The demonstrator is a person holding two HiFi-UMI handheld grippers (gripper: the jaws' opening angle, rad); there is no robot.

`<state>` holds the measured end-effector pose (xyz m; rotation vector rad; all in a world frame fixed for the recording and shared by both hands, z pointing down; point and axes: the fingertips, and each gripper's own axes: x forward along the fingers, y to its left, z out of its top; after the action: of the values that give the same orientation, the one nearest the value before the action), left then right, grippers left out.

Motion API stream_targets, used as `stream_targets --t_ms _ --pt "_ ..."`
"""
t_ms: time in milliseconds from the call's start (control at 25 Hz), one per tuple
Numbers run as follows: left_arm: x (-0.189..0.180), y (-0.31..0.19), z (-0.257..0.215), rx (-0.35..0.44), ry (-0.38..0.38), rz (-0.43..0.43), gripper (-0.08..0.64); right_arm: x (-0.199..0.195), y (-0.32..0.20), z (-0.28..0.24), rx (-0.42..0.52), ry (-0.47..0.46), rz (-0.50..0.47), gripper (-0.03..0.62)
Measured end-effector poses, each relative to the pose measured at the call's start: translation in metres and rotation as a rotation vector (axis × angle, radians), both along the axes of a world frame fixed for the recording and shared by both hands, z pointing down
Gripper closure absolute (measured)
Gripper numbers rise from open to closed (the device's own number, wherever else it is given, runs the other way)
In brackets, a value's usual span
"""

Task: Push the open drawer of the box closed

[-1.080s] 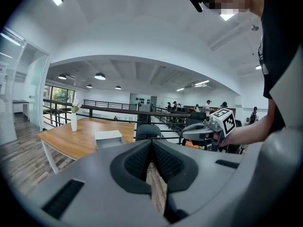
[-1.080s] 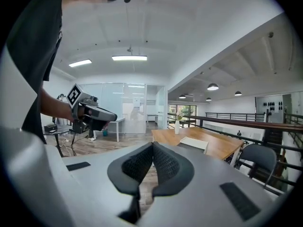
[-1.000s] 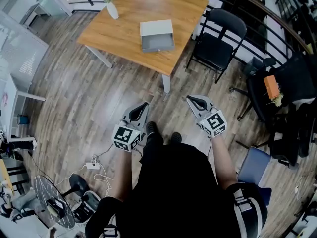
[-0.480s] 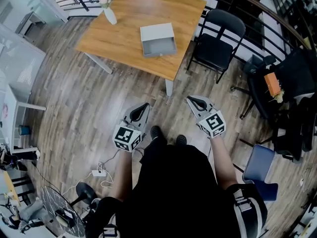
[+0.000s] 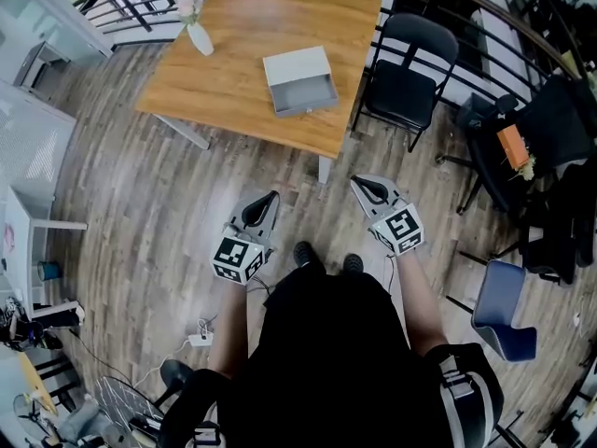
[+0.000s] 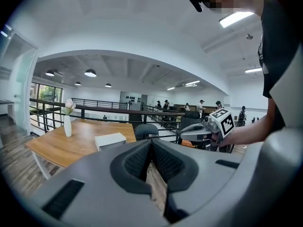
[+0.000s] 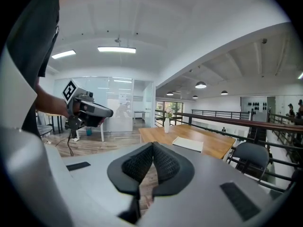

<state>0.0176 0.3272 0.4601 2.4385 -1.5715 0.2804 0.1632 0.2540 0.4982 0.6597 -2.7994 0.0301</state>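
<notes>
- The head view is showing me the box point(image 5: 297, 67) sitting on the worktop point(image 5: 224, 63), its drawer point(image 5: 308, 96) hanging open, well ahead of me.
- The gripper views are showing me the left tongs point(image 6: 150, 143) and right tongs point(image 7: 152, 146) pressed together, empty.

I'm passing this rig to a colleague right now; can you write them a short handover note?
Left gripper: jaws together, empty.
Right gripper: jaws together, empty.
Both are over the floor, well short of the table.
The box sits on the table, its drawer open toward you.
Done: nothing yet; the drawer is untouched.
Left: step up and push the drawer shut.
</notes>
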Motion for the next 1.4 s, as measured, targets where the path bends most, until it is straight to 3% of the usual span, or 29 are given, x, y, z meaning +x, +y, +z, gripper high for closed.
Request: stream_targets --t_ms 560,880,1400 --pt "-0.06 -0.014 0.009 0.003 -0.003 0.102 0.537 -0.043 -0.006 0.023 -0.033 0.044 0.154 0.577" --pt "-0.083 -0.018 0.012 -0.003 0.002 0.094 0.537 -0.064 -0.008 0.033 -0.04 0.064 0.156 0.575" --pt "-0.094 -0.09 0.018 -0.031 -0.007 0.037 0.537 -0.067 -0.097 0.047 -0.068 0.074 0.128 0.576"
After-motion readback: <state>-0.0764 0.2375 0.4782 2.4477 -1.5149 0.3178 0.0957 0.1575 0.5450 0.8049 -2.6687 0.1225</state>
